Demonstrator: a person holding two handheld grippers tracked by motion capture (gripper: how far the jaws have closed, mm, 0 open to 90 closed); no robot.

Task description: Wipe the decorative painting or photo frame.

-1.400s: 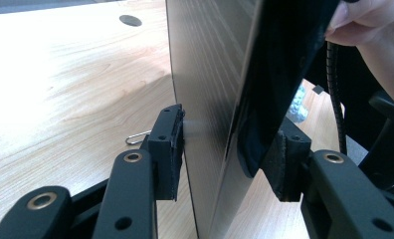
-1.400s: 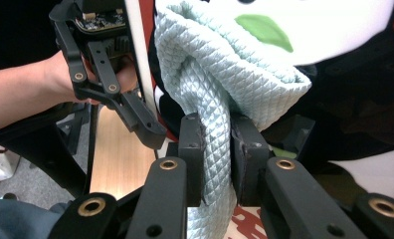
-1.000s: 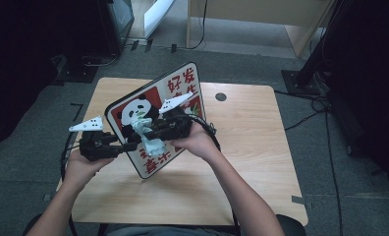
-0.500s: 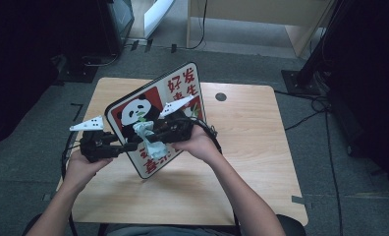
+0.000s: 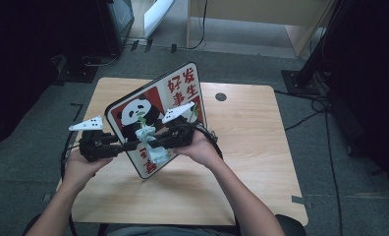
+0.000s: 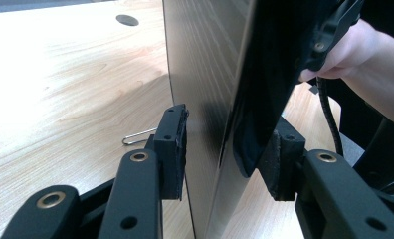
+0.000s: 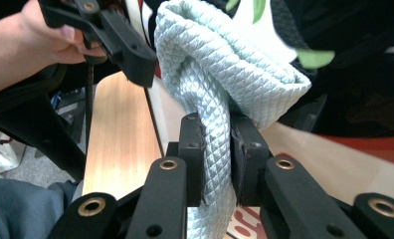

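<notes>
Now, high view: my left gripper (image 5: 128, 145) and right gripper (image 5: 155, 143) meet at upright panda sign board (image 5: 155, 96).

Left gripper view: jaws just closing, board edge (image 6: 205, 124) between pads, gap visible, so slip or tipping likely; paperclip (image 6: 138, 137) beyond jaws, unseen elsewhere.

Right gripper view: jaws clamp pale cloth (image 7: 220, 84); hard wiping could topple board.

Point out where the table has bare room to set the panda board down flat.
The widest bare patch of the table lies right of the panda board, from the round hole to the near right corner. A narrower strip runs along the near edge between the forearms. The middle-left is crowded: board, cloth, both hands.
</notes>
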